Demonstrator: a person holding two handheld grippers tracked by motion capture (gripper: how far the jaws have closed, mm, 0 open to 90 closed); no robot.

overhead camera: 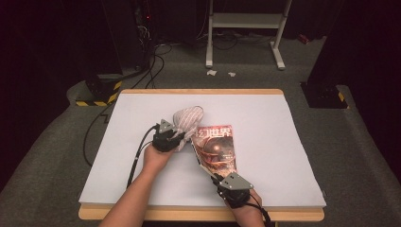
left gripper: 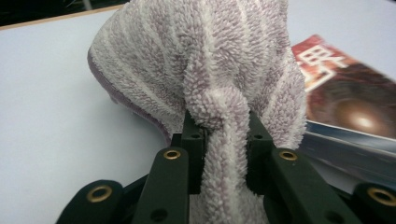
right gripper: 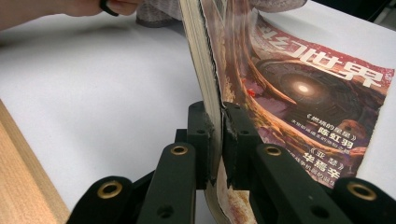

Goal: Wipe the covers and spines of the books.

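Gripping towel and magazine
My left gripper is clamping the towel; my right gripper is pinching the magazine edge, just beside it.

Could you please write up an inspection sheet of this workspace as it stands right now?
Surface: white table, wooden edge, bare around the work.
Job's things: striped towel bunched, lifted; magazine tilted up on its left edge.
Clutter: nothing seen on the table.
Grippers: left gripper shut on towel; right gripper shut on magazine edge.
Cables: black cable trails off left gripper.
Surroundings: grey carpet, white stand, floor cables, paper scraps.
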